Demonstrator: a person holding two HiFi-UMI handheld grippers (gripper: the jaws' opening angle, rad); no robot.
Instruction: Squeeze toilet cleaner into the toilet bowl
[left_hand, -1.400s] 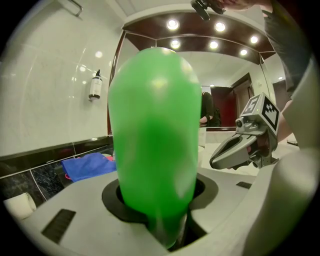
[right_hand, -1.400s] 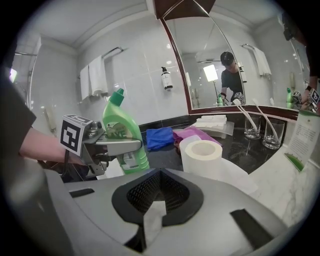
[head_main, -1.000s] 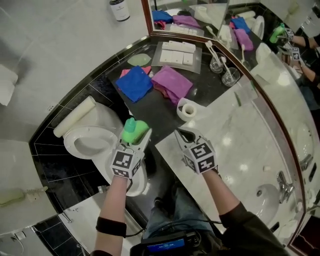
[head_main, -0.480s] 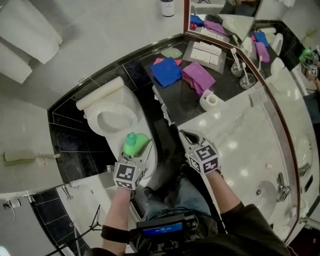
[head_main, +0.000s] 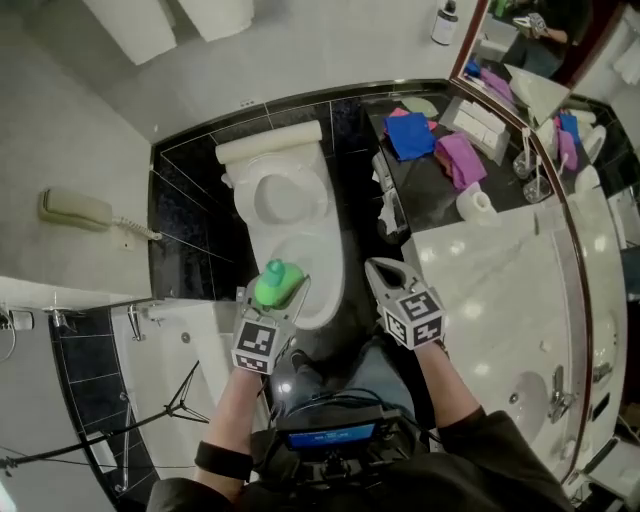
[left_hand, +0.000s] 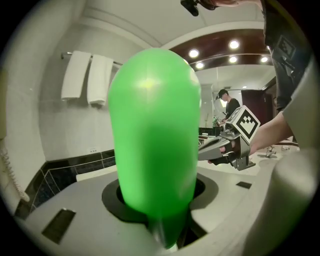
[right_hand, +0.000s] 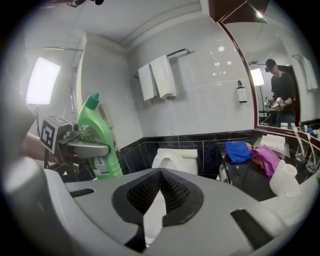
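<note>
Our left gripper pinches the bottle upright over the toilet's near rim, probably ready for tipping, while our right gripper, jaws pressed together empty, hovers beside that rim.

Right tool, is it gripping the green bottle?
No, the right tool is shut and empty; the left tool holds the bottle.

left gripper | gripping green bottle | right gripper at right
</note>
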